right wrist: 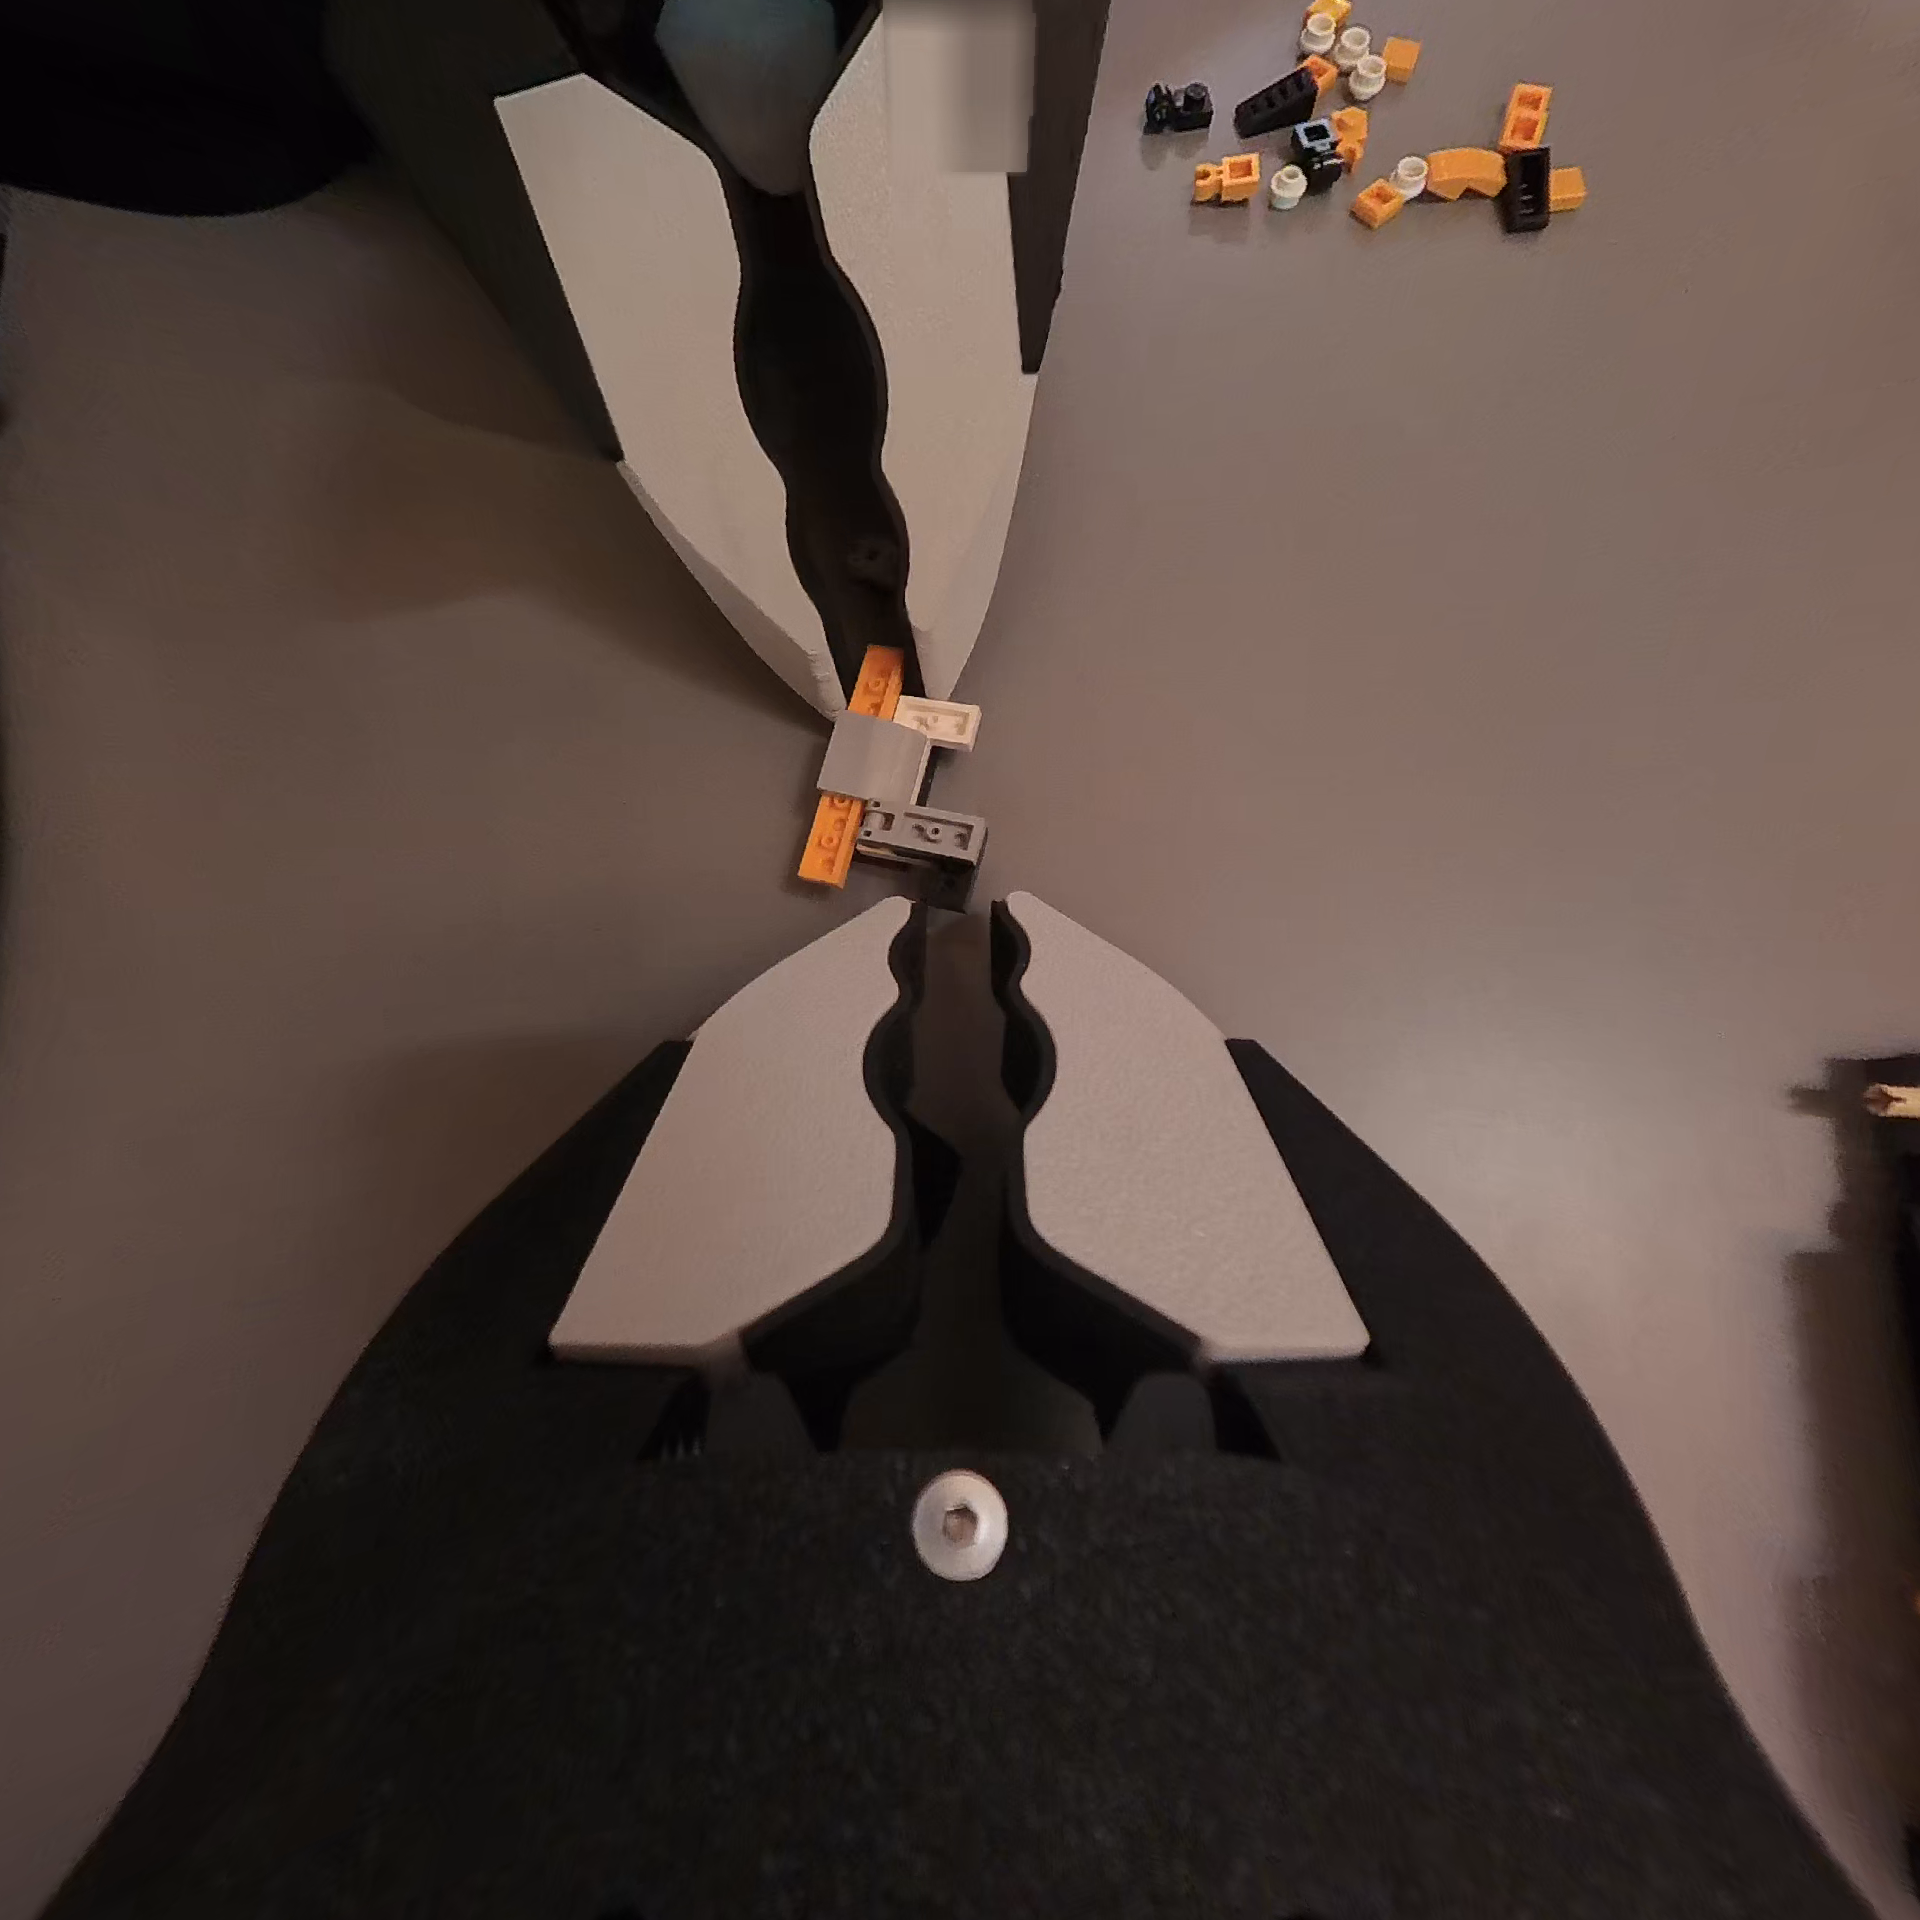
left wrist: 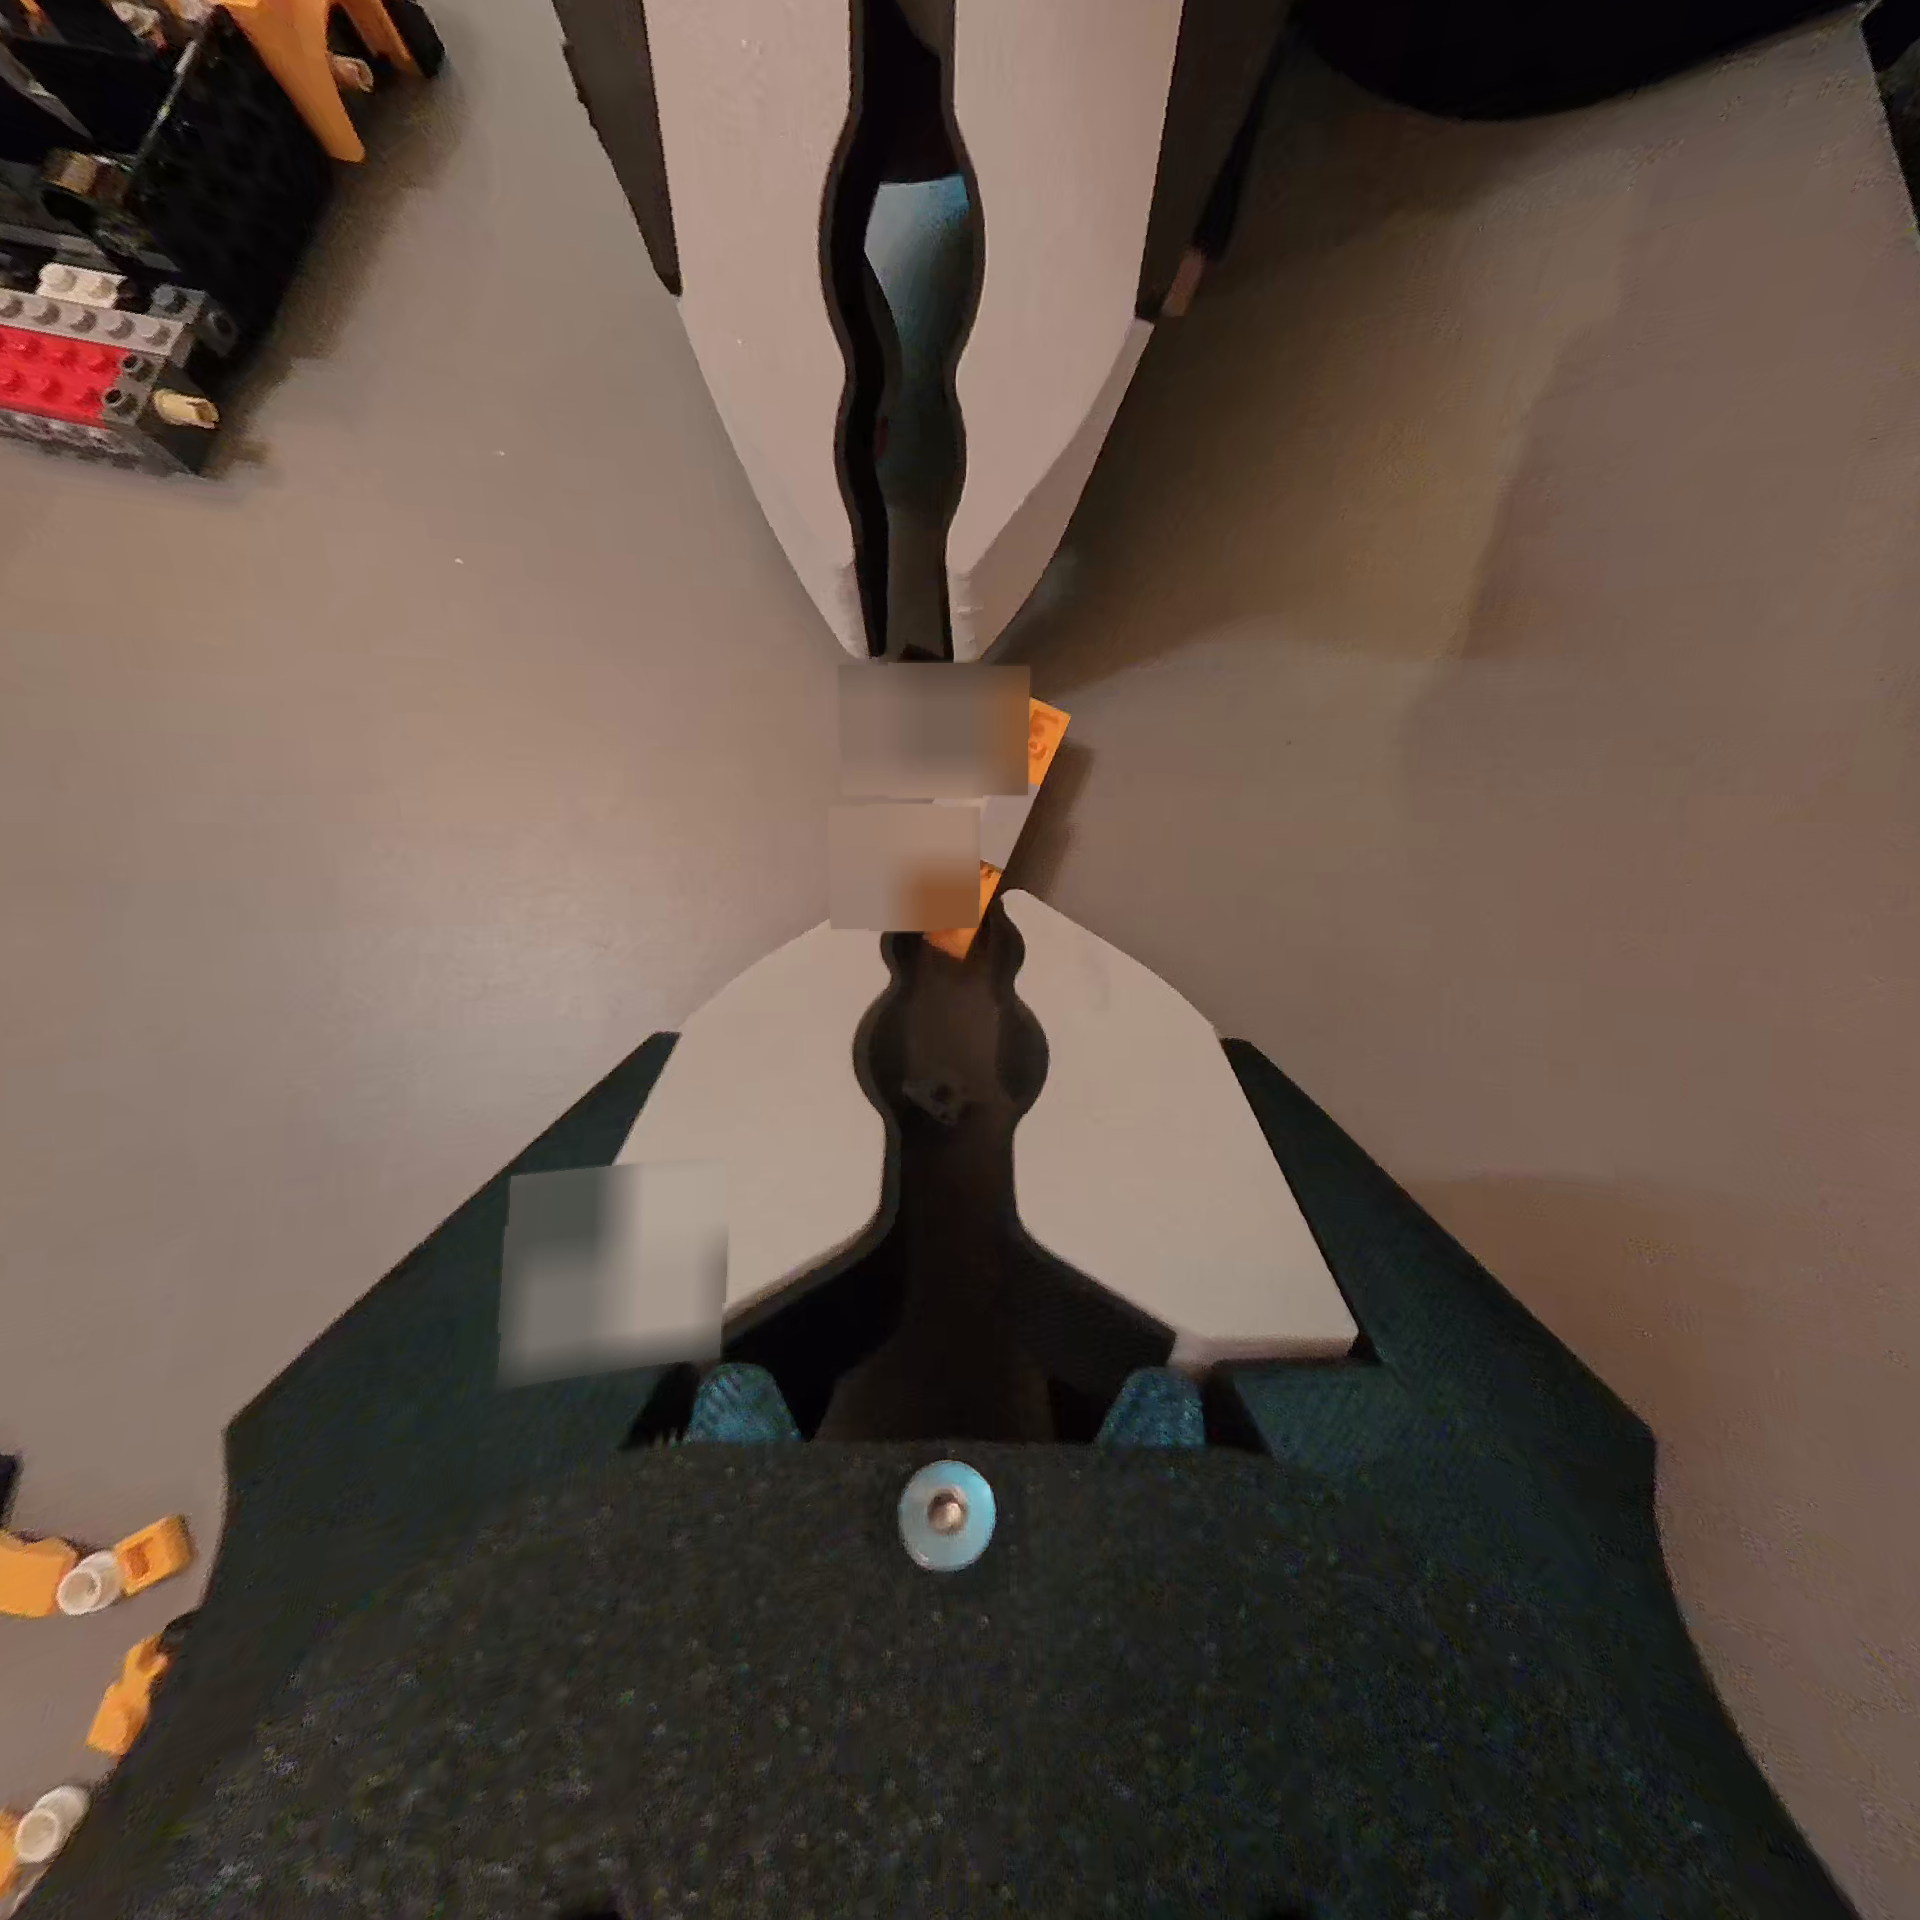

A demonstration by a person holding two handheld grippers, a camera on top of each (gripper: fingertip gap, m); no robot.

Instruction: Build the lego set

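Observation:
A small lego assembly hangs between my two grippers above the grey table. It is a long orange plate (right wrist: 829, 844) carrying a grey tile (right wrist: 864, 758), a white piece (right wrist: 940, 722) and a dark grey brick (right wrist: 927, 834) with a black part under it. My left gripper (left wrist: 961, 923) is shut on one end of the orange plate (left wrist: 1045, 727); it comes in from the top of the right wrist view (right wrist: 883, 670). My right gripper (right wrist: 956, 904) is shut on the dark grey and black end; it comes in from the top of the left wrist view (left wrist: 914, 646). Blur patches hide most of the assembly in the left wrist view.
A partly built model (left wrist: 104, 312) in black, red, grey and orange stands at the top left of the left wrist view. Loose orange, white and black pieces (right wrist: 1382, 135) lie in a cluster; some also show near my left gripper (left wrist: 94, 1569). A dark object (right wrist: 1860, 1195) stands at the right edge. There is about 5 centimetres between the tips of the two grippers.

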